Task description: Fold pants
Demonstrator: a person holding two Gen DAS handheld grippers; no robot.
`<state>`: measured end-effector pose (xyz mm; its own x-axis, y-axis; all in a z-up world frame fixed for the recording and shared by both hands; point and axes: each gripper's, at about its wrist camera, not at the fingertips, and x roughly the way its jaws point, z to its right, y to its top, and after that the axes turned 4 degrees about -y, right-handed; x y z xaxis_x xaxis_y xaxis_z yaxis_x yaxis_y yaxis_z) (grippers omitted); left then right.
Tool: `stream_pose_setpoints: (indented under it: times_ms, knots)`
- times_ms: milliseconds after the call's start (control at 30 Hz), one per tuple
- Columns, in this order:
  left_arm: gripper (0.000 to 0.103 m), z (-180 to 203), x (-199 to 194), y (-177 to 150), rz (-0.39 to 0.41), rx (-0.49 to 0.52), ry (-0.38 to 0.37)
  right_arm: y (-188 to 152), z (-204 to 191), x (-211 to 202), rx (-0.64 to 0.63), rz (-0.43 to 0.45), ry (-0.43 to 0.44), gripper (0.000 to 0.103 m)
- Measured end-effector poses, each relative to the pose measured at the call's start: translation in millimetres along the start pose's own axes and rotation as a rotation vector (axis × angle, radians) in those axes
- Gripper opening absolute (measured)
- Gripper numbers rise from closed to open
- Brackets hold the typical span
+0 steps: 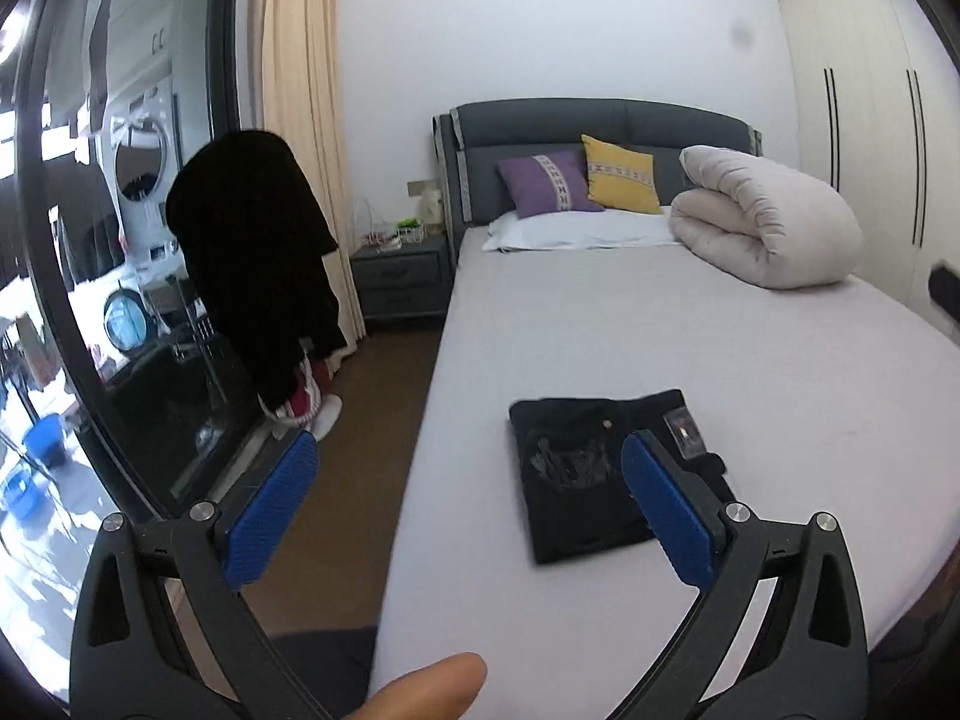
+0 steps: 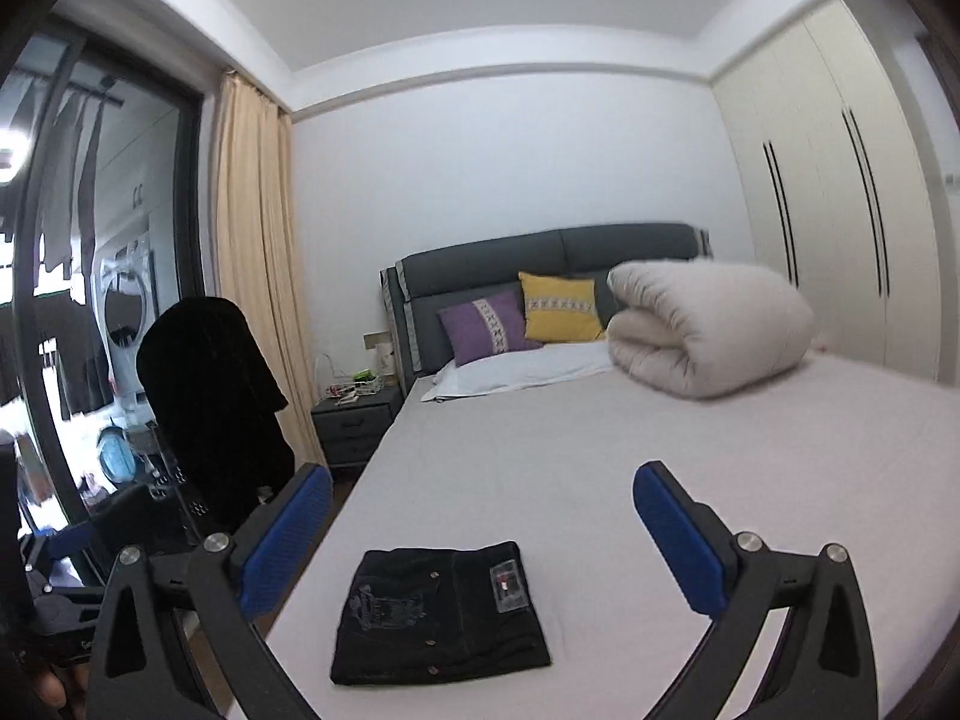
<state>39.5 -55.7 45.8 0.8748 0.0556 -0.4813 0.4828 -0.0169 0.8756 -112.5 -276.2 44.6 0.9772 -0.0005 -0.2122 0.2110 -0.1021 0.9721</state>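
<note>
- Both claws hang above the near end of the bed, the left claw (image 1: 468, 480) and the right claw (image 2: 483, 510) alike with blue pads spread wide apart and nothing between them; neither touches any cloth, which suggests the handling is over.
- Largest of all, the bed (image 2: 780, 480) serves as the folding surface, its grey sheet smooth and mostly bare at the near end.
- A rolled white duvet (image 2: 702, 330) sits pushed up by the headboard, probably to leave that room free.
- A dark garment draped over a chair (image 1: 252, 252) stands off to the side by the glass door, well apart from the work.
- Two cushions, purple (image 1: 546, 183) and yellow (image 1: 621, 174), lean against the headboard.
- Smallest, the black pants (image 2: 444, 612) lie on the sheet as a compact, squared bundle, waistband label upward; the folding looks finished to me.
</note>
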Motion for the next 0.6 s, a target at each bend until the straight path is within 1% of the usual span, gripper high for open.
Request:
stream_pose_setpoints:
  times_ms: [67, 100, 167, 300, 467, 600]
  knots:
    - [0.103, 0, -8, -5, -0.024, -0.014, -0.001, -6, -5, -4, -0.038, -0.051, -0.035, 0.103]
    - [0.103, 1, -11, -8, -0.036, -0.017, -0.008, -9, -8, -3, -0.045, -0.094, -0.044, 0.103]
    - [0.103, 0, -12, -12, -0.068, -0.025, -0.022, -13, -9, -1, -0.03, -0.158, -0.057, 0.103]
    - [0.103, -5, -3, -24, -0.127, -0.062, -0.057, -17, -11, 0, 0.015, -0.246, -0.056, 0.103]
    - [0.103, -15, 19, -35, -0.187, -0.1, -0.047, -31, -21, 5, -0.005, -0.294, -0.054, 0.103]
    - [0.103, -17, 39, -49, -0.25, -0.117, -0.046, -50, -30, 15, -0.026, -0.356, -0.041, 0.103]
